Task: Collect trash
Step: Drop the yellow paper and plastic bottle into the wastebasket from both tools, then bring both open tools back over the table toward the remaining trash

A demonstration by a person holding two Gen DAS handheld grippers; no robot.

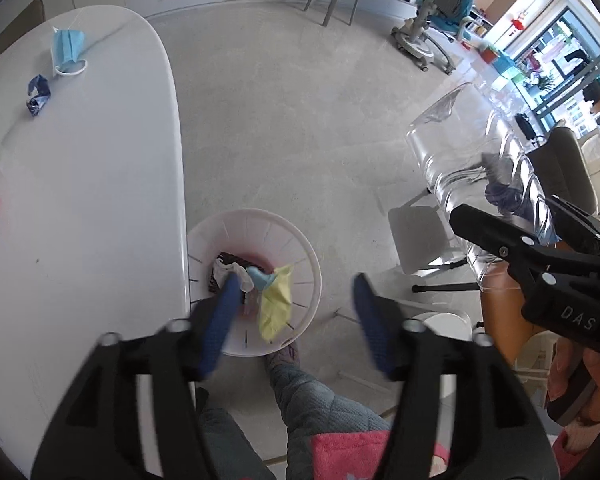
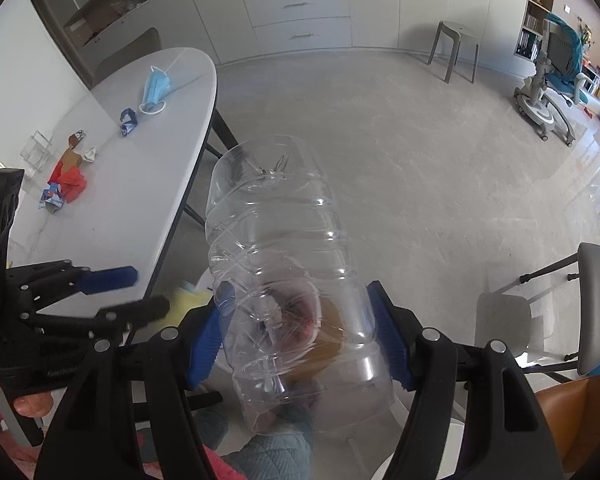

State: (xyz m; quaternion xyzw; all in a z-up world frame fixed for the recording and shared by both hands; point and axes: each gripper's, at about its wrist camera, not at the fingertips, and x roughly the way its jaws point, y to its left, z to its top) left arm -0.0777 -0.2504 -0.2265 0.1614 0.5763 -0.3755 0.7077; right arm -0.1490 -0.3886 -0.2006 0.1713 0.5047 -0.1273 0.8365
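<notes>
The left gripper (image 1: 292, 316) is hanging with its blue-padded jaws spread wide and nothing between them, pointing down at a white basket (image 1: 304, 248) standing on the floor against the edge of the white table (image 1: 100, 200). A yellow paper scrap (image 1: 276, 304) is lying in the basket just below the gap between the pads, draped against the near wall, beside a small light blue piece (image 1: 260, 278) and some white and dark crumpled trash. The right gripper (image 2: 298, 332) is gripping a large clear plastic bottle (image 2: 272, 216), its blue pads pressing on both sides of the ribbed body near one end, while the rest of the bottle is sticking forward and up, well beyond the fingertips. In the left wrist view the bottle is showing off to the right of the basket, above the floor and apart from it. On the table, well away from both grippers, a blue face mask (image 1: 66, 50) is lying near the far rounded end, with a crumpled blue wrapper (image 1: 38, 94) just beside it, and a red wrapper (image 2: 70, 180) and other small crumpled pieces are lying closer to the wall.
</notes>
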